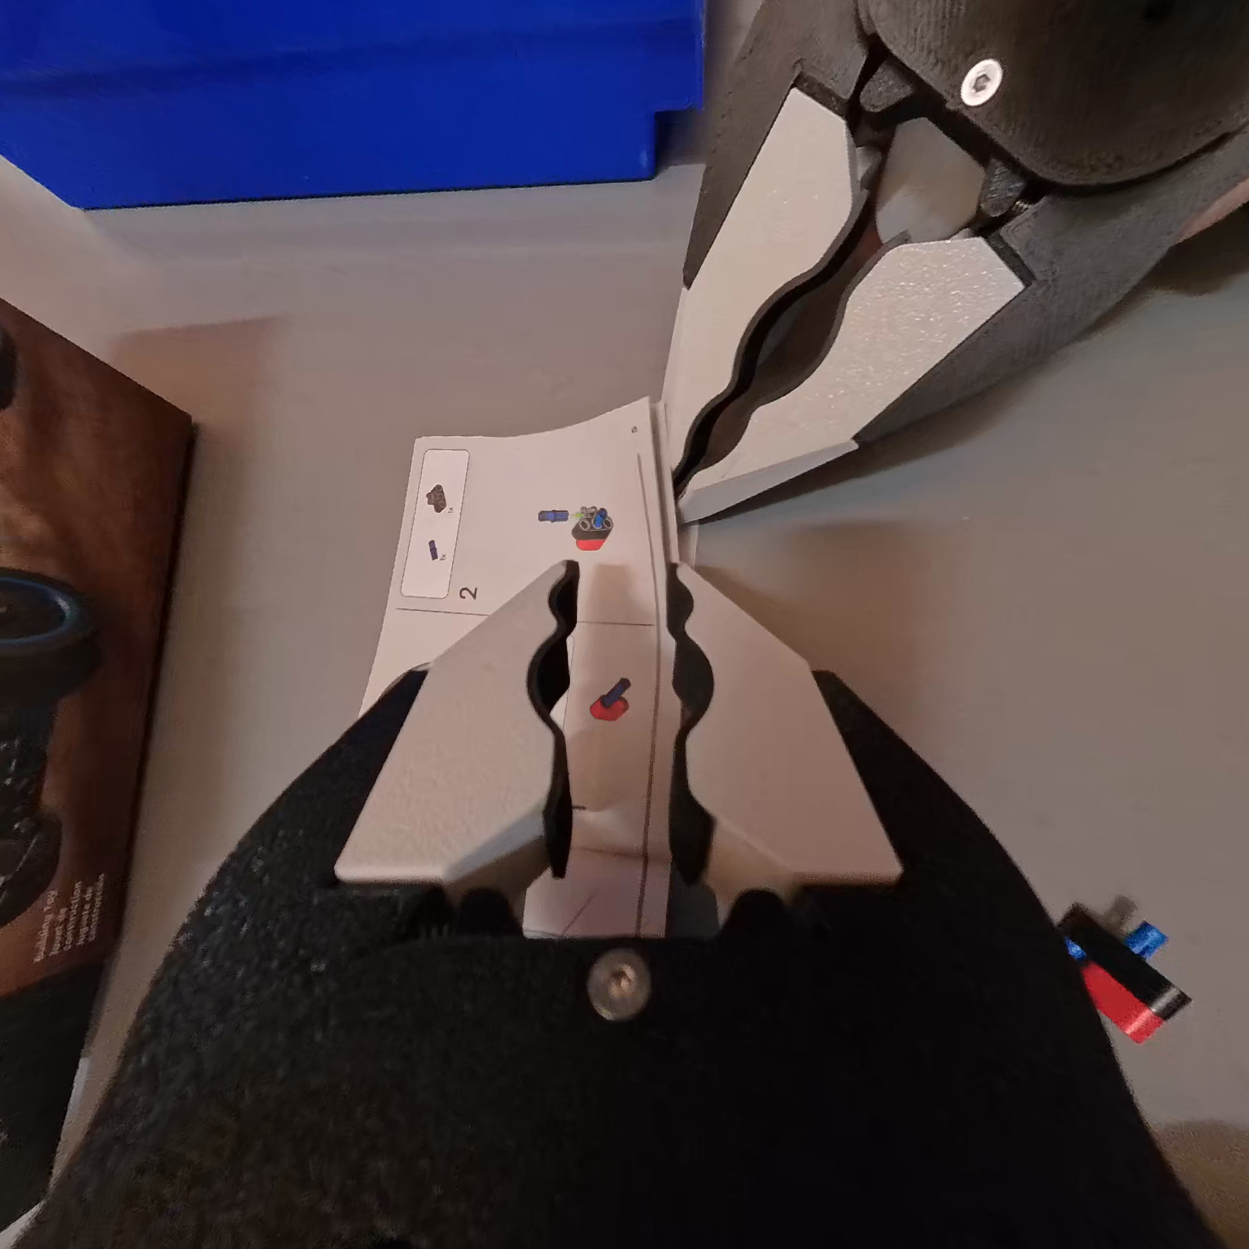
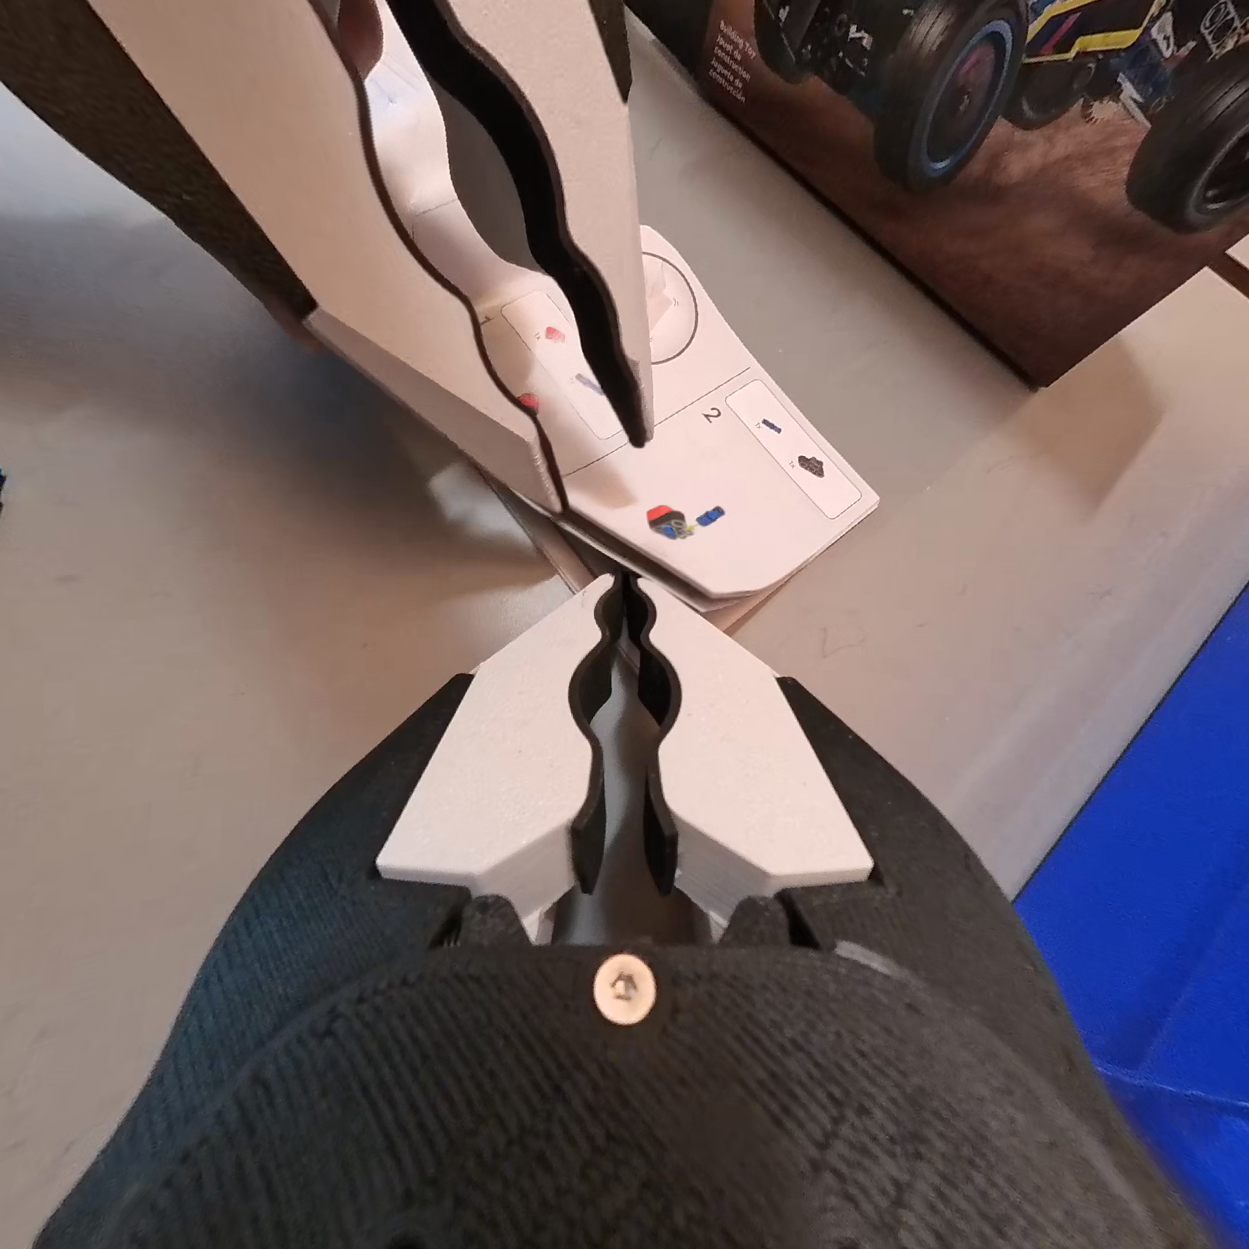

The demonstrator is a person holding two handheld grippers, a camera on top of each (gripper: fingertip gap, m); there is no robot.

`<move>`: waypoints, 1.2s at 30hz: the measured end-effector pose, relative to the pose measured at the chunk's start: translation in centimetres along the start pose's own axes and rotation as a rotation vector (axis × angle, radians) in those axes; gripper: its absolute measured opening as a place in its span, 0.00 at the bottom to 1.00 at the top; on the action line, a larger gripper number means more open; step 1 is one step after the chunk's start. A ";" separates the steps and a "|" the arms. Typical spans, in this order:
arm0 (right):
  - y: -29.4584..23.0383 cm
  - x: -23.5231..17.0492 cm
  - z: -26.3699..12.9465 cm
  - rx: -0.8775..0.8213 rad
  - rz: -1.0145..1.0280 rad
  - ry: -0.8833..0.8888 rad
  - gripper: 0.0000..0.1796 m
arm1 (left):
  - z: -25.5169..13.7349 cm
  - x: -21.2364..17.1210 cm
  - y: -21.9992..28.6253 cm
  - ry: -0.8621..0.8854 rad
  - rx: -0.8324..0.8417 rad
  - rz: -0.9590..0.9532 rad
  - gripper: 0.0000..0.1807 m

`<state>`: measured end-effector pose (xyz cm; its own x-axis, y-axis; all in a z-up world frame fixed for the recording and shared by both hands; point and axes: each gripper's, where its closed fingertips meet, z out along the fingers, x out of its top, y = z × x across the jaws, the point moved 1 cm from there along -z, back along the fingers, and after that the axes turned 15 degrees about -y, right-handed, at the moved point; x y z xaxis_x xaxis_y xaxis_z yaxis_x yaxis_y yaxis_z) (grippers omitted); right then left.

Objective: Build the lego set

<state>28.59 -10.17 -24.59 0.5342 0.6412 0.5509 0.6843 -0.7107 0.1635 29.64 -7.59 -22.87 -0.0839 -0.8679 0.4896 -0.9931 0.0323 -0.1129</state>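
The open white instruction booklet [image 1: 527, 513] lies on the pale table, its pages showing small red, blue and black parts. My left gripper [image 1: 623, 571] is open, its tips resting on the booklet's page. My right gripper [image 2: 625, 582] is shut on the edge of a booklet page at the near corner of the booklet [image 2: 743, 486]. In the left wrist view the right gripper [image 1: 679, 483] comes in from the upper right and pinches an upturned page. The left gripper [image 2: 598, 473] reaches down from the top of the right wrist view. A small red, black and blue lego assembly [image 1: 1122, 980] lies on the table to the right of my left gripper.
The lego set's box [image 1: 81, 608], printed with a buggy, lies left of the booklet and also shows in the right wrist view [image 2: 980, 169]. A blue bin [image 1: 338, 94] stands behind the booklet; it also shows in the right wrist view [image 2: 1149, 878].
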 end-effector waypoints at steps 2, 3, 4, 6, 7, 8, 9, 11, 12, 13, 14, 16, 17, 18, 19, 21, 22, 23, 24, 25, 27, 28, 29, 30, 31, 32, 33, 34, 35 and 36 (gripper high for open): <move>0.0 0.0 0.0 0.002 0.002 0.000 0.00 | 0.0 0.0 0.0 -0.004 0.008 -0.001 0.13; 0.0 0.0 0.0 0.003 0.002 0.000 0.00 | 0.0 0.1 0.0 -0.005 0.013 0.000 0.12; 0.0 0.0 0.0 0.003 0.002 0.000 0.00 | 0.0 0.1 0.1 -0.010 0.017 0.003 0.12; 0.0 0.0 0.0 0.002 0.002 0.000 0.00 | 0.1 0.0 0.1 -0.029 0.035 0.013 0.12; 0.0 0.0 0.0 0.002 0.002 0.000 0.00 | 0.1 -0.1 0.1 -0.035 0.038 0.013 0.11; 0.0 0.0 0.0 0.002 0.002 0.000 0.00 | 0.1 -0.1 0.1 -0.034 0.035 0.011 0.11; 0.0 0.0 0.0 0.003 0.002 0.000 0.00 | 0.1 -0.1 0.1 -0.033 0.031 0.007 0.12; 0.0 0.0 0.0 0.004 0.003 0.000 0.00 | 0.0 -0.1 -0.2 -0.032 0.043 -0.006 0.11; 0.0 0.0 0.0 0.004 0.003 0.000 0.00 | -0.1 -0.2 -0.4 -0.030 0.050 -0.012 0.09; 0.0 0.0 0.0 0.004 0.003 0.000 0.00 | -0.2 -0.2 -0.6 -0.027 0.061 -0.020 0.08; 0.0 0.0 0.0 0.004 0.003 0.000 0.00 | -0.3 -0.1 -0.8 -0.022 0.074 -0.031 0.06; 0.0 0.0 0.0 0.006 0.004 0.000 0.00 | -0.1 0.0 -0.7 -0.017 0.061 -0.052 0.02; 0.0 0.0 0.0 0.007 0.005 0.000 0.00 | 0.1 0.1 -0.4 -0.018 0.045 -0.058 0.00; 0.0 0.0 0.0 0.009 0.006 0.000 0.00 | 0.3 0.1 -0.3 -0.018 0.033 -0.063 0.00; 0.0 0.0 0.0 0.010 0.008 0.000 0.00 | 0.5 0.1 0.0 -0.020 0.019 -0.063 0.00; 0.0 0.0 0.0 0.012 0.009 0.000 0.00 | 0.7 0.1 0.3 -0.024 -0.001 -0.063 0.00; 0.0 0.0 0.0 0.010 0.009 0.000 0.00 | 0.7 0.1 0.3 -0.023 -0.004 -0.068 0.00; 0.0 0.0 0.0 0.010 0.006 0.000 0.00 | 0.5 0.2 0.2 -0.018 -0.002 -0.075 0.00; -0.2 -0.1 -0.2 0.023 0.001 0.001 0.00 | 0.2 0.2 0.1 -0.011 0.006 -0.086 0.00; -0.7 -0.4 -0.5 0.061 -0.006 -0.016 0.01 | -0.2 0.2 -0.2 0.001 0.018 -0.101 0.00; -0.8 -0.5 -2.3 0.096 0.008 -0.051 0.09 | -1.2 0.2 -0.7 0.041 0.038 -0.138 0.00; -0.2 0.1 -3.6 0.074 0.025 -0.013 0.09 | -1.8 0.1 -0.9 0.066 0.047 -0.165 0.00; 0.5 0.9 -4.9 0.055 0.055 0.047 0.08 | -2.3 0.1 -1.2 0.092 0.052 -0.189 0.00; 1.1 1.7 -5.9 0.050 0.099 0.111 0.06 | -2.9 0.2 -1.2 0.117 0.047 -0.201 0.00; 1.5 2.3 -6.2 0.057 0.144 0.167 0.04 | -3.3 0.2 -1.2 0.136 0.038 -0.210 0.00; 1.9 2.3 -5.7 0.059 0.182 0.186 0.02 | -3.7 0.2 -1.3 0.150 0.031 -0.219 0.00; 2.0 1.7 -4.2 0.059 0.196 0.147 0.02 | -4.0 0.2 -1.2 0.160 0.019 -0.222 0.00; 1.9 1.1 -2.7 0.059 0.183 0.099 0.01 | -4.1 0.2 -1.0 0.166 -0.004 -0.213 0.00; 1.7 0.9 -1.4 0.039 0.158 0.071 0.00 | -4.2 0.3 -0.6 0.172 -0.030 -0.201 0.00; 1.6 0.8 -0.5 0.004 0.122 0.054 0.00 | -4.1 0.3 -0.2 0.175 -0.055 -0.190 0.00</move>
<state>29.89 -10.93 -23.49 0.5860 0.5338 0.6096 0.6179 -0.7811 0.0900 29.52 -5.84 -19.13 0.0967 -0.7621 0.6402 -0.9949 -0.0925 0.0403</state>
